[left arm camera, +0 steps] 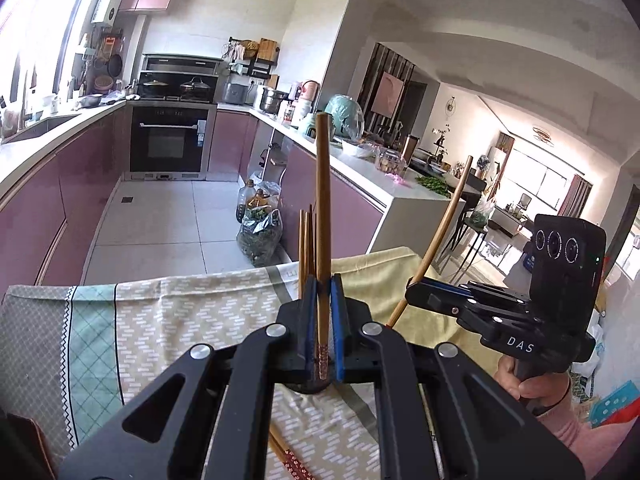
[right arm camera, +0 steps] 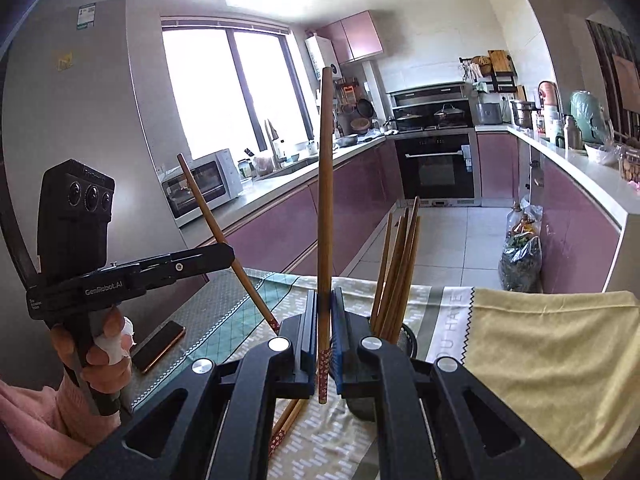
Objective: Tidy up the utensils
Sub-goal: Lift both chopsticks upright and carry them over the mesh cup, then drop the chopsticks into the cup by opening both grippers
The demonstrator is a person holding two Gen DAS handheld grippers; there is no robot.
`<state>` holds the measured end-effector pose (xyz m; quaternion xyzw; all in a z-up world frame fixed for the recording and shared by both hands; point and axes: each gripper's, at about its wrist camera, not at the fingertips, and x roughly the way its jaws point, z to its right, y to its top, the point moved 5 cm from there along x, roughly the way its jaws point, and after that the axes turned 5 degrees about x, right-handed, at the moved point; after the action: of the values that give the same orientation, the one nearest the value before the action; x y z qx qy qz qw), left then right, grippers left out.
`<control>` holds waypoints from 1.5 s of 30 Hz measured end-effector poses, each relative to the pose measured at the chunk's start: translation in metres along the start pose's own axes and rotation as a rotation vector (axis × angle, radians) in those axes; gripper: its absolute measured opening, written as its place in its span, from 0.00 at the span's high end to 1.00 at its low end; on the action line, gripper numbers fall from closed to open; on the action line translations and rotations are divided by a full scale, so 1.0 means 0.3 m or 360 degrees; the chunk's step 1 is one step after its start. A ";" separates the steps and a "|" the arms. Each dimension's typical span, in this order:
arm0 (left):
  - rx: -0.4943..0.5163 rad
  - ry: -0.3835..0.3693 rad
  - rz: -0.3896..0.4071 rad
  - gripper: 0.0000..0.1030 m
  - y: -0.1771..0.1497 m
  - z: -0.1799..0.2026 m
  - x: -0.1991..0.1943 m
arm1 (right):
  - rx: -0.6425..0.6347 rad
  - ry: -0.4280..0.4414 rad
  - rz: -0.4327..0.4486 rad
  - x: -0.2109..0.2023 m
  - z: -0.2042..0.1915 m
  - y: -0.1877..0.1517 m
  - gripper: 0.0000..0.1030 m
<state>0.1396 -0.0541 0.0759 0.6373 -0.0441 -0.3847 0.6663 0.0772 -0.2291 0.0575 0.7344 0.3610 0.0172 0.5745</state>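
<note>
A kitchen with mauve cabinets spreads behind the table [right arm camera: 560, 360], which is draped in a patterned cloth [left arm camera: 192, 320] with a plain yellow cloth [right arm camera: 552, 344] over one end. On it, just beyond the right gripper, stands a dark mesh holder [right arm camera: 406, 340] with a bundle of standing chopsticks [right arm camera: 400, 272] leaning inside, and a phone [right arm camera: 158, 346] lies near the person's left hand [right arm camera: 106, 356]. The left gripper [left arm camera: 323, 320] has its blue pads pressed together on a single bamboo chopstick [left arm camera: 322, 220], held near its patterned end with the plain end pointing up; the right gripper [right arm camera: 325, 328] pinches a second chopstick [right arm camera: 325, 200] the same way. Both are held above the table, near the holder. A loose pair of chopsticks [right arm camera: 286, 426] lies flat on the cloth below the right gripper. The step in hand looks like carrying each chopstick to the holder to join the bundle. To do it well, I would keep each one close to vertical, bring one at a time over the holder's mouth so the two do not cross, and aim for the open side away from the leaning bundle. Lower until the end is well inside before easing the pads apart, since a release from high up could bounce the chopstick out or tip the light holder. The loose pair remains afterwards.
</note>
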 end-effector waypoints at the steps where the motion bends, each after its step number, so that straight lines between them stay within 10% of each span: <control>1: 0.0007 0.0001 0.0015 0.93 0.017 0.003 0.000 | -0.0003 -0.0006 0.0014 -0.001 0.005 0.014 0.94; 8: 0.0079 0.0042 0.0024 0.93 0.085 0.029 0.044 | -0.0003 -0.0060 0.0047 0.029 0.038 0.054 0.94; 28: 0.0191 0.0074 -0.0497 0.93 -0.081 0.016 0.322 | 0.0079 -0.0202 -0.0344 0.236 0.144 -0.085 0.94; 45: 0.0110 0.0140 -0.0459 0.92 -0.089 -0.032 0.363 | 0.0163 -0.0227 -0.0328 0.257 0.177 -0.101 0.88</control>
<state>0.2088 -0.1053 0.0035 0.6757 0.0639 -0.4465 0.5831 0.1422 -0.2284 -0.0165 0.7212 0.3931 -0.1125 0.5592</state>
